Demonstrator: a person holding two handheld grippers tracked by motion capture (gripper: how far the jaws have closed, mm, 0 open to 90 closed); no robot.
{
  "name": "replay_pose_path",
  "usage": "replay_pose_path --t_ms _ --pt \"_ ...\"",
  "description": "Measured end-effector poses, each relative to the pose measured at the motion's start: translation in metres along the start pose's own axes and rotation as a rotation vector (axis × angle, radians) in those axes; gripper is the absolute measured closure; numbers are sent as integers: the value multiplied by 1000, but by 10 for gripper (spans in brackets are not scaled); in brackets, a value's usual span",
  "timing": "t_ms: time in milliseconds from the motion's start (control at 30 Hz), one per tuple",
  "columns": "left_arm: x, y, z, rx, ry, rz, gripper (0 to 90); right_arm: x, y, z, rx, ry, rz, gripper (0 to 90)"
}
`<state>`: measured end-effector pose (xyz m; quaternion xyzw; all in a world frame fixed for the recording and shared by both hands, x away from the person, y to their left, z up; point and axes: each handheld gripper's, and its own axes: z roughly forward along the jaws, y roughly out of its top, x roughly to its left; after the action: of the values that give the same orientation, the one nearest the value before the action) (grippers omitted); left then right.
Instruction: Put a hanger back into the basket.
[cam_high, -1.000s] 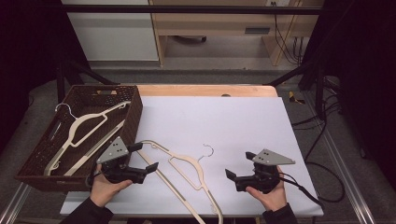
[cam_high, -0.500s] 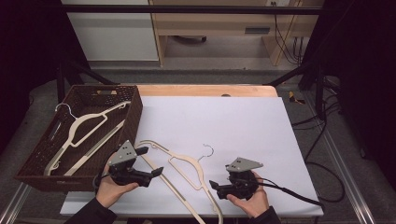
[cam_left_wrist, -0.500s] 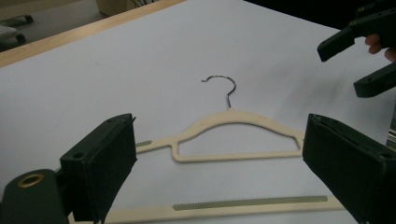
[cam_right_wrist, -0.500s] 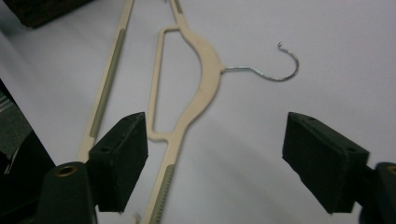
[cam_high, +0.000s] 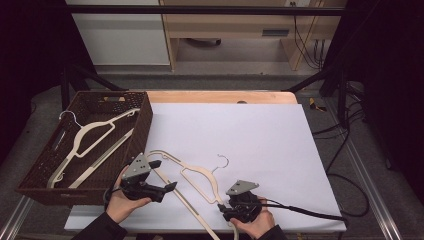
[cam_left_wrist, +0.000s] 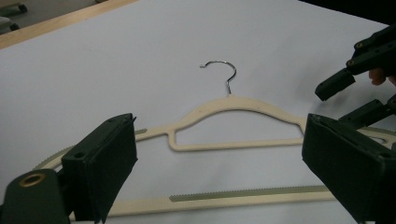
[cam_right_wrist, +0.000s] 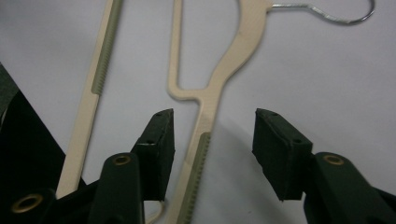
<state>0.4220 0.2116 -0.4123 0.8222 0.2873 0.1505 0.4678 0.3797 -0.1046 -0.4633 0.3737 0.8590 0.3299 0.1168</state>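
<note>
Basket of dark brown weave sits at the left edge of the bench, with one cream hanger lying inside it. Just right of the basket, the left hand-held gripper hovers near the left end of a second cream hanger, which lies flat on the white bench surface. Left jaws stand wide open with nothing between the pads; in the left gripper view the hanger lies beyond them, untouched.

Hanger on bench: thin flat plastic body, wire hook pointing toward the far side, lower bar with a ribbed grip strip. Judged light and fairly stiff, with some flex along the long arms; smooth plastic likely slippery, ribbed strip less so. Lying flat, it offers little height for a pinch, so an edge must be caught cleanly.

Farther right, the right hand-held gripper is low over the right shoulder of the hanger. Right jaws have just been closing and now stand about half open, straddling the arm just below the cut-out; the pads are not yet pressing on it.

Judgement: hold at the shoulder arm is sound for the right side. A matching hold on the opposite arm would keep the hanger level when lifted. The wire hook is a poor grip point: thin, and liable to swivel.
</note>
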Motion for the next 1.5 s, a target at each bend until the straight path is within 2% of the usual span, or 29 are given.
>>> replay_pose_path --t_ms 100,200,267,333,433,467,500,533,567,600,633,667,800,833,900,933,967,1000,1033,1200,1233,1267,1300,1333,1367,1400,1433,1467,1500 --pt "0 -1 1 2 -2 -2 101 2 -2 3 39 -8 16 557" --pt "0 -1 2 7 -1 1 101 4 -4 5 49 -24 9 599" --pt "0 -1 2 9 1 0 101 4 -3 4 61 -4 19 652" --pt "0 -1 2 10 1 -2 101 6 -2 4 70 -5 55 679" --pt "0 -2 3 12 2 -2 103 4 -2 4 75 -17 35 776" --pt "0 -2 4 16 1 1 103 5 -1 4 84 -20 64 778" --pt "-1 -2 4 19 1 1 103 3 -1 4 80 -17 47 781" --pt "-1 -2 5 22 0 3 103 3 -1 4 85 -16 68 783" --pt "-1 -3 5 25 1 4 103 2 -1 4 84 -12 65 785" --pt "-1 -3 6 26 1 5 103 2 0 4 90 -12 95 785" --pt "-1 -3 6 27 0 5 103 0 1 3 93 -5 86 786" --pt "-2 -3 6 28 0 6 103 0 1 3 93 -15 104 787" --pt "-2 -3 6 30 1 6 103 -8 0 2 82 -59 81 790" --pt "-2 -3 6 30 1 6 103 -8 0 2 84 -66 98 788" --pt "-2 -3 7 30 1 5 103 -13 -2 2 74 -49 95 762" --pt "-2 -3 7 31 0 5 103 -13 -3 2 71 -40 102 722" --pt "-2 -3 7 31 0 5 103 -13 -3 2 74 -27 105 681" --pt "-2 -3 7 32 -1 5 103 -11 -3 2 79 -27 112 680" --pt "-3 -3 7 32 -1 4 103 -11 -4 2 74 -34 84 696" --pt "-4 -2 9 35 -4 3 105 -10 -4 3 75 -59 87 783" --pt "-4 -2 9 38 -2 3 105 -9 -3 3 82 -62 113 792" --pt "-5 -2 10 37 -2 1 105 -11 -3 3 77 -55 101 794" --pt "-5 -1 11 38 -4 2 106 -11 -2 3 86 -61 126 795" --pt "-5 0 12 39 -4 3 107 -12 -2 2 85 -55 124 796" --pt "-5 1 13 42 -6 4 107 -10 -1 2 80 -43 175 796" --pt "-5 2 14 45 -7 5 107 -10 0 2 80 -40 182 797" --pt "-5 3 15 47 -9 4 107 -13 -2 1 83 -49 157 797" --pt "-4 5 17 50 -10 8 107 -13 -2 1 77 -46 157 797" --pt "-4 7 18 52 -10 10 107 -12 -1 0 60 -41 177 797"
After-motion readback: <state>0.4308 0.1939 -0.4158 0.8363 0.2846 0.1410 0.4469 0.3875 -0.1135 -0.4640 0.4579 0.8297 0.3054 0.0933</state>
